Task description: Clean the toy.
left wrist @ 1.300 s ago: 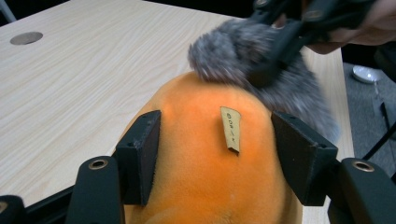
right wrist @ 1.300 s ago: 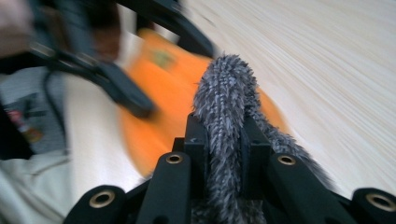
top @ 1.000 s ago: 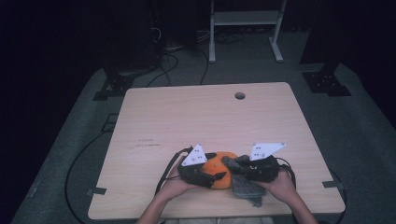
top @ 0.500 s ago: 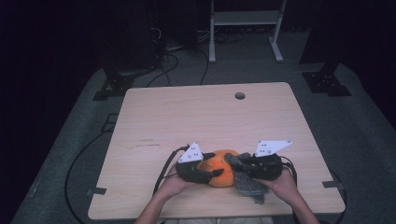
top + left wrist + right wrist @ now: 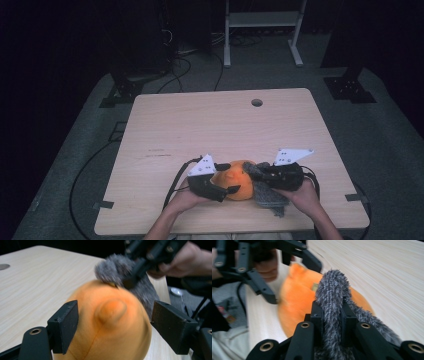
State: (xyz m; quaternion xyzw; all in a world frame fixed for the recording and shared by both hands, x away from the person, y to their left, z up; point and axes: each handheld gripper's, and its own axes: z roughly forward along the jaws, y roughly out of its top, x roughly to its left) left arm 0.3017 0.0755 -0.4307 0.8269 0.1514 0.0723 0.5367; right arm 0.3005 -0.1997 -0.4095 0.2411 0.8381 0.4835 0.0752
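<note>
An orange plush toy (image 5: pixel 235 182) lies near the table's front edge. It has a round nub facing the left gripper view (image 5: pixel 110 322). My left gripper (image 5: pixel 231 177) has one jaw on each side of it. Its jaws have just been opening; in its own view (image 5: pixel 116 312) the right-hand pad stands clear of the plush. A grey furry piece (image 5: pixel 270 196) hangs off the toy's right side. My right gripper (image 5: pixel 252 172) is shut on that fur (image 5: pixel 333 290), which runs up between its jaws (image 5: pixel 332 312) to the orange body (image 5: pixel 297 302).
The wooden table (image 5: pixel 210 125) has a round cable hole (image 5: pixel 257 102) near its far edge. Both forearms come in over the front edge. Cables trail from the grippers off the table's front. Dark floor and a metal stand (image 5: pixel 260 30) lie beyond.
The left gripper's jaws stand wider around the orange plush than half a second ago. Both hands have stayed almost in place, and the right gripper keeps its grip on the grey fur.
</note>
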